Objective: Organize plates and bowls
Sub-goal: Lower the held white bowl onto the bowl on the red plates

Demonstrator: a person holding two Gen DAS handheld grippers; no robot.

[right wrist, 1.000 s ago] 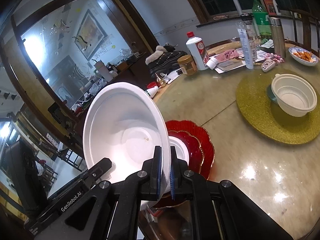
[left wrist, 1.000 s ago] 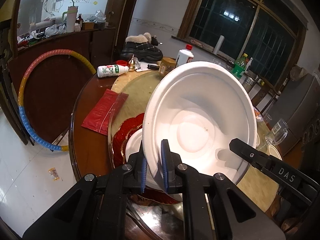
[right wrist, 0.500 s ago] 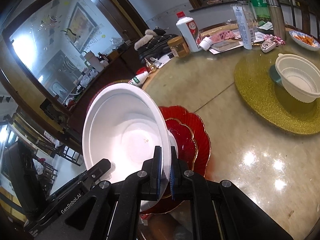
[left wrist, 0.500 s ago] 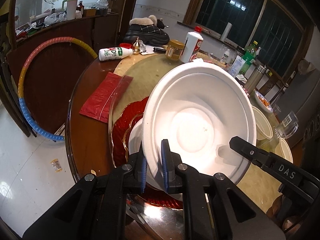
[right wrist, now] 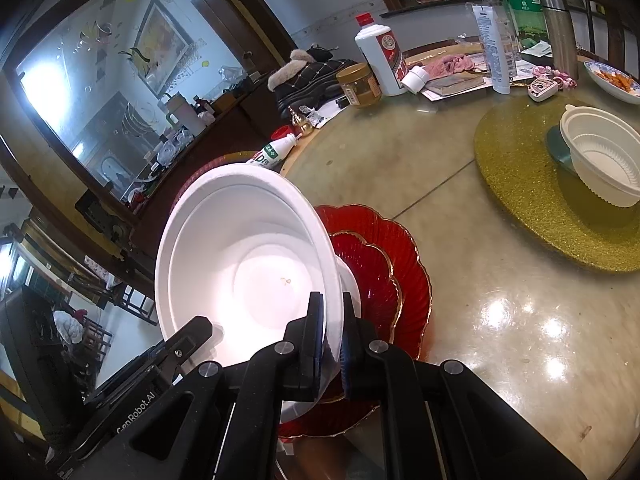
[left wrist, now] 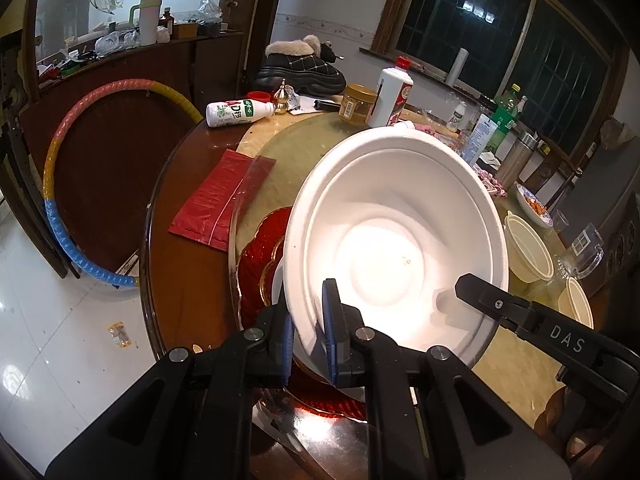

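Observation:
A large white bowl [left wrist: 396,240] hangs tilted between both grippers. My left gripper [left wrist: 308,332] is shut on its near-left rim. In the right wrist view my right gripper [right wrist: 332,340] is shut on the opposite rim of the same bowl [right wrist: 248,256]. The other gripper's finger shows in each view, at the bowl's far edge. Just below the bowl lie stacked red scalloped plates [right wrist: 384,248] with a small white dish [right wrist: 352,284] on top. The bowl hides most of the stack; only the red plates' left edge [left wrist: 260,248] shows in the left wrist view.
A white plastic bowl [right wrist: 600,156] sits on a gold mat [right wrist: 520,200] to the right. Beige bowls [left wrist: 528,248] and a glass mug [left wrist: 580,248] stand near the table's right edge. A red packet [left wrist: 216,204], a milk bottle [left wrist: 236,112] and a jar and bottles [left wrist: 390,96] lie behind.
Both grippers have sunk with the white bowl, bringing it closer to the red plates. Both grips on the rim are unchanged.

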